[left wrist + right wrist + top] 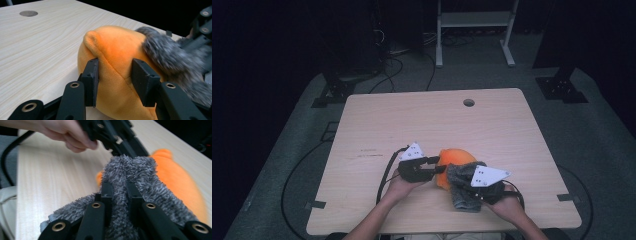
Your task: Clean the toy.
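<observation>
— What is seen on the pale wooden table (377, 125)?

— An orange plush toy (452, 159) is seen lying near the table's front edge, between the two hand-held grippers. A grey fuzzy cloth (462, 190) is draped against the toy's right side, touching it.

— How is the left gripper (438, 166) set?

— It is clamped on the orange plush toy. In the left gripper view, the two black jaws are pressed into the soft orange body (112, 57) on either side of a seam, and the fabric is bulged between them. The gripper is held level, pointed toward the right of the high view, by the left hand (404, 186).

— And the right gripper (464, 186)?

— It is closed on the grey fuzzy cloth. In the right gripper view, a fold of the grey pile (130, 170) is pinched between the jaws, with more cloth spread beneath them. The toy (175, 182) is seen just behind the cloth, and the left hand (67, 132) farther off.

— Anything else on the table?

— A round cable hole (469, 102) is seen near the far edge, well apart from the toy.
</observation>
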Demonstrator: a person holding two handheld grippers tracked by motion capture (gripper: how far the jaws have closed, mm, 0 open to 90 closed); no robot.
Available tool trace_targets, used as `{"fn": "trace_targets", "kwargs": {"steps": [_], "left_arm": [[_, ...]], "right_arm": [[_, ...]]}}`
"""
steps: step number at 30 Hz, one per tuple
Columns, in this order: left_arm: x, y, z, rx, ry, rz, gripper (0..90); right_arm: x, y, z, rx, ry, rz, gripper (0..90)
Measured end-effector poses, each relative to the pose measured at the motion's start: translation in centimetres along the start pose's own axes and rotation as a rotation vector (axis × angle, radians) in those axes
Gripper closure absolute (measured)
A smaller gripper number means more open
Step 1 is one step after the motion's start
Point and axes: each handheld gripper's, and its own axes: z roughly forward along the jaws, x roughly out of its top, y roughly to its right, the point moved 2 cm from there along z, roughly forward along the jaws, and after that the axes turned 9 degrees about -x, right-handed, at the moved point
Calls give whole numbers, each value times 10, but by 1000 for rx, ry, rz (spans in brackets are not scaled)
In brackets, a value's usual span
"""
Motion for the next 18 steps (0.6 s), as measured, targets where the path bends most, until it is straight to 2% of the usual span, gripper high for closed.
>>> {"fn": "trace_targets", "kwargs": {"steps": [5,9,11,13,15,18], "left_arm": [[-1,-2,0,8,-10,-10,567],[-1,-2,0,11,-23,-5,559],[-1,-2,0,5,-23,-12,552],[-1,-1,0,6,-24,-4,547],[-1,0,0,16,-33,6,547],[-2,-2,-1,23,-38,2,546]], "right_arm": [[-2,0,2,14,-16,-29,791],[-9,14,-5,-41,-50,7,793],[-9,19,-9,-70,-39,34,793],[-6,19,-11,-68,-11,46,793],[-1,16,-9,-42,12,45,792],[-4,20,-4,-29,-12,50,792]]}}
